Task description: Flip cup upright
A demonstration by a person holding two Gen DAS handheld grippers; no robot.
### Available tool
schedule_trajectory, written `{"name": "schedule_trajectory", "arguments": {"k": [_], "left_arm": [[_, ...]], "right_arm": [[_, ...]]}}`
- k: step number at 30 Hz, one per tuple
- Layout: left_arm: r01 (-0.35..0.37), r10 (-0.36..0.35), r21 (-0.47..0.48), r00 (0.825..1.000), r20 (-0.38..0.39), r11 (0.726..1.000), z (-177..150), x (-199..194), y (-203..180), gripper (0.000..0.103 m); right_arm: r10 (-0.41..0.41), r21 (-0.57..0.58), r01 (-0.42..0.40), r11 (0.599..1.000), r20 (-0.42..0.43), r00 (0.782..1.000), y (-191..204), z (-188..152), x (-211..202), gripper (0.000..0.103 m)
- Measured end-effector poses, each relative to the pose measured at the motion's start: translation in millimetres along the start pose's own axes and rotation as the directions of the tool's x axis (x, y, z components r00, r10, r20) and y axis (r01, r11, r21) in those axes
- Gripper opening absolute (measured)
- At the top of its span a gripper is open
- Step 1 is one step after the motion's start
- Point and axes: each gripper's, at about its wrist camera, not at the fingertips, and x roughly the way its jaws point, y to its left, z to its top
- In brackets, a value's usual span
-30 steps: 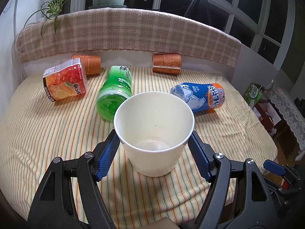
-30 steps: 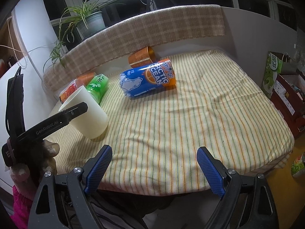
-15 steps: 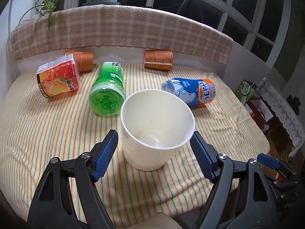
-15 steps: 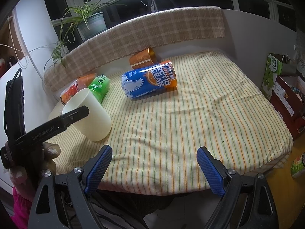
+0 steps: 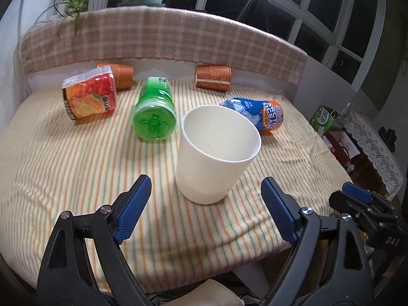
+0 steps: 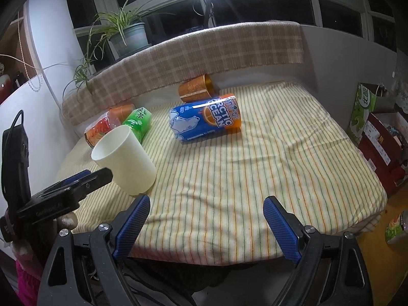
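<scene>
A white cup point(image 5: 214, 158) stands upright, mouth up, on the striped cloth point(image 5: 76, 168). It also shows in the right wrist view point(image 6: 125, 160). My left gripper point(image 5: 206, 209) is open, and its blue pads point(image 5: 132, 206) sit apart from the cup, just in front of it. The left gripper also shows in the right wrist view point(image 6: 76, 183), beside the cup. My right gripper point(image 6: 206, 227) is open and empty over the front edge of the table.
Lying on the cloth are a green bottle point(image 5: 154, 112), a blue and orange Arctic Ocean can point(image 5: 257, 113), a red juice carton point(image 5: 89, 97) and two orange cups point(image 5: 213, 77) by the back wall. Boxes point(image 6: 377, 137) stand on the floor to the right.
The left gripper has let go of the white cup and drawn back towards me. The cup now stands free on the cloth. The right gripper has hardly moved.
</scene>
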Motion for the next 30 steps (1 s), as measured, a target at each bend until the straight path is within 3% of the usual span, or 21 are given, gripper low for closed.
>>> {"name": "schedule_trajectory", "arguments": {"k": [7,9,11,14,22,30], "left_arm": [[-0.086,0.084,0.010,0.988,0.127,0.996,-5,-42,1,0.090],[-0.119,0.116,0.004,0.976,0.183,0.993,-7,-61,2,0.091],[-0.144,0.140,0.000,0.963,0.230,0.990,-8,-75,3,0.100],[-0.202,0.200,-0.026,0.927,0.319,0.979,-11,-99,6,0.103],[-0.249,0.255,-0.064,0.891,0.374,0.966,-15,-124,14,0.103],[-0.266,0.267,-0.057,0.883,0.385,0.962,-18,-131,11,0.103]], "right_arm": [[-0.012,-0.023,0.013,1.000,0.052,0.999,10,5,-10,0.092],[-0.019,-0.028,0.022,0.999,0.074,0.997,13,7,-14,0.092],[-0.034,-0.039,0.038,0.999,0.098,0.995,17,9,-17,0.096],[-0.065,-0.061,0.075,0.995,0.147,0.987,24,10,-23,0.101],[-0.167,-0.116,0.204,0.972,0.273,0.947,43,14,-38,0.103],[-0.186,-0.154,0.243,0.958,0.313,0.931,56,14,-40,0.103]]}}
